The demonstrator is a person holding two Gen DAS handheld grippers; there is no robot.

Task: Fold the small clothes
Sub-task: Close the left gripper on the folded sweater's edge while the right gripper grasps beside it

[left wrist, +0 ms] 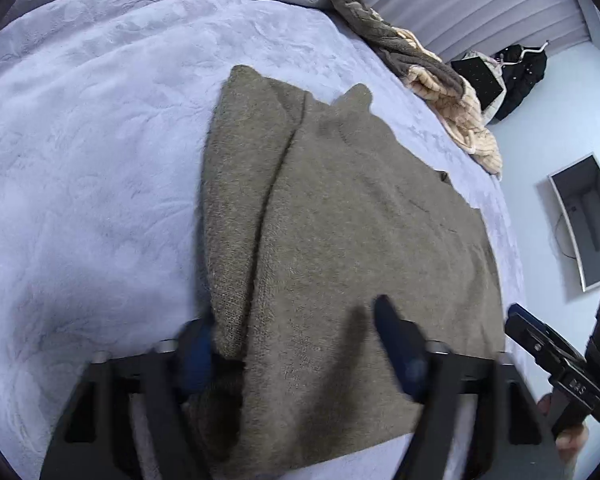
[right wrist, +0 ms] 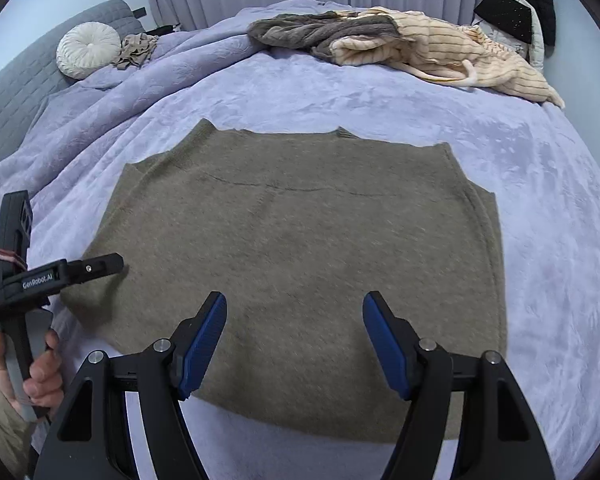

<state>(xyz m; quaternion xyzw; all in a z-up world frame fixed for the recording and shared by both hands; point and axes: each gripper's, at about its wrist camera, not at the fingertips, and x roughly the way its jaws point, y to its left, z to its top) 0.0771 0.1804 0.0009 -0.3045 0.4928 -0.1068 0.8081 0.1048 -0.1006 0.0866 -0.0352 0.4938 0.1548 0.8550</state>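
Observation:
An olive-brown knitted vest (right wrist: 296, 256) lies flat on the lilac bedspread (right wrist: 540, 240). In the left wrist view the vest (left wrist: 340, 248) has its left side folded over, making a long ridge. My left gripper (left wrist: 296, 320) is open, its fingers spread over the near left part of the vest; it also shows at the vest's left edge in the right wrist view (right wrist: 100, 264). My right gripper (right wrist: 294, 308) is open and empty just above the vest's near hem; it shows at the right edge of the left wrist view (left wrist: 540, 340).
A pile of grey and cream striped clothes (right wrist: 400, 44) lies at the far side of the bed. A round white cushion (right wrist: 88, 50) and a crumpled beige garment (right wrist: 136, 50) sit far left by the grey headboard (right wrist: 28, 80). A box (left wrist: 588, 220) stands on the floor right.

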